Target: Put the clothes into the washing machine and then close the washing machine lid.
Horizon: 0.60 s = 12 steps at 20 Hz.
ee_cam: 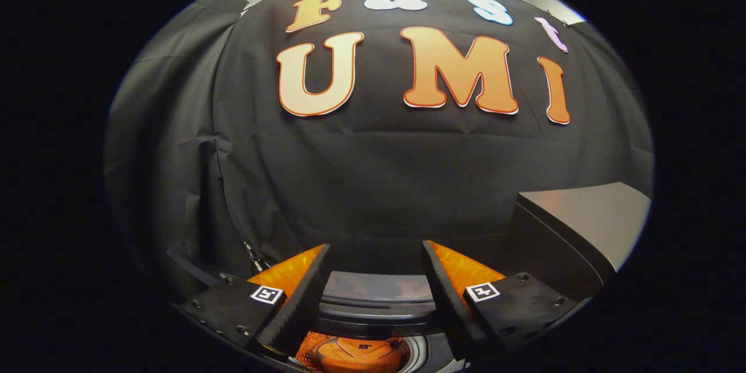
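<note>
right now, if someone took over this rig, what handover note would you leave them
Gripper: fingers open, nothing between them, held above the washing machine and facing the booth wall.
Clothes: an orange garment lies low between the fingers, apparently inside the machine's drum opening.
Lid: the dark, glossy curved edge just beyond the garment looks like the rim or the lid; I cannot tell which. The opening looks uncovered, so the lid seems not yet closed.
A grey slanted panel stands ahead of the right-hand finger.
Done: clothes seem to be in.
Left: confirm that the garment is fully inside, then close the lid.
</note>
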Each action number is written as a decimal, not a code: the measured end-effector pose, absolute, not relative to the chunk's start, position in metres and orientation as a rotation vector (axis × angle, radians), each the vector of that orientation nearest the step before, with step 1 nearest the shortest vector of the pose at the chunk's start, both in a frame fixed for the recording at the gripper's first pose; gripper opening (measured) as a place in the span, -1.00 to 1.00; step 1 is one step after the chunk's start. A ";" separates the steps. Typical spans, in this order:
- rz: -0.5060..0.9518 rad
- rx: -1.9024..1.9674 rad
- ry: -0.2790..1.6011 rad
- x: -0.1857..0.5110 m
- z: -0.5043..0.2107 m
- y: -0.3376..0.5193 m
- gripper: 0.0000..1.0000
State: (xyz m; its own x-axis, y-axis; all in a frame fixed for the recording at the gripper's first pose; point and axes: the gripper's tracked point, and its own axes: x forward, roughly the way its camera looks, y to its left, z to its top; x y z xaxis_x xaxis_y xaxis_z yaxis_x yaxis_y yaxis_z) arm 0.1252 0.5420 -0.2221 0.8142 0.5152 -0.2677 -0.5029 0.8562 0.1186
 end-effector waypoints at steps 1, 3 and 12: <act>0.540 0.040 0.309 0.122 -0.226 0.541 0.96; 0.533 0.032 0.335 0.111 -0.241 0.536 0.96; 0.527 -0.010 0.506 0.049 -0.324 0.512 0.97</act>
